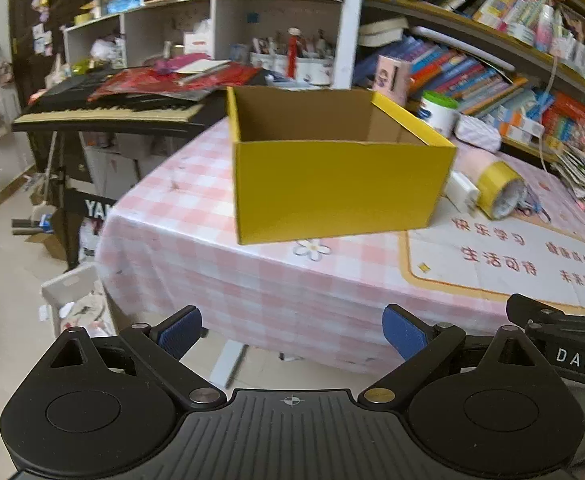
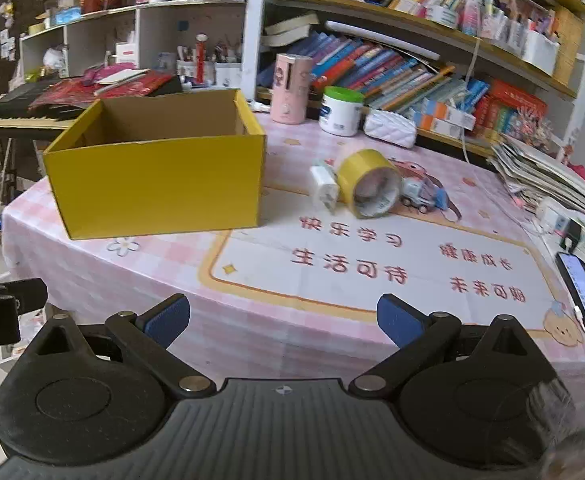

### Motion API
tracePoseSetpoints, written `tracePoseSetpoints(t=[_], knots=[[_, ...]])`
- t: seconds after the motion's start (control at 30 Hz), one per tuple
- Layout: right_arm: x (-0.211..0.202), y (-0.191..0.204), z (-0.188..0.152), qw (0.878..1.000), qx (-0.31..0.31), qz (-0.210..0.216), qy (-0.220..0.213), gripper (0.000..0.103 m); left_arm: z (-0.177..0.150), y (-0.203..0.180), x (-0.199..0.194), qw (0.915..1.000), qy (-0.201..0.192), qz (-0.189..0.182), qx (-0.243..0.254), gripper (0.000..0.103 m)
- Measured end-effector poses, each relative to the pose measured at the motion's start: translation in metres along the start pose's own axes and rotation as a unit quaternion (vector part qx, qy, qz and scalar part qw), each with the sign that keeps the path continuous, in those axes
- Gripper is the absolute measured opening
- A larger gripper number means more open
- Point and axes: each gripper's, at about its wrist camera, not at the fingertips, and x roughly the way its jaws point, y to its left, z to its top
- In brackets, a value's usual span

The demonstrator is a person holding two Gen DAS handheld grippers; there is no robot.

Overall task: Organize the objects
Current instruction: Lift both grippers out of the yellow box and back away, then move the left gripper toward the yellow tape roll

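Observation:
An open yellow cardboard box (image 1: 332,188) (image 2: 160,184) stands on the pink checked tablecloth (image 1: 196,264) (image 2: 292,340), and what I see of its inside is bare. To its right lie a white charger plug (image 2: 324,190) (image 1: 462,190), a yellow tape roll (image 2: 368,188) (image 1: 498,190) on its side and a small toy truck (image 2: 418,196). My left gripper (image 1: 292,334) is open with nothing between its fingers, held off the table's near edge in front of the box. My right gripper (image 2: 284,322) is open too and holds nothing, over the near edge, short of the three small objects.
A pink cylinder (image 2: 290,88), a white jar with a green lid (image 2: 340,110) and a white pouch (image 2: 390,128) stand at the back by the bookshelves (image 2: 412,60). A phone (image 2: 580,288) charges at the right edge. A keyboard (image 1: 108,110) stands left of the table.

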Motion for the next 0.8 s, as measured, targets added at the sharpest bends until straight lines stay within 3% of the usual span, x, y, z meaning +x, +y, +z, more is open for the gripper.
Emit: tracePoseSetpoints(t=[0.8], knots=[[0.019,-0.084,-0.005,0.995,0.06,-0.074,0.025,0.101,0.022,-0.095,0.039,0.994,0.02,-0.076,0.077,0.098]])
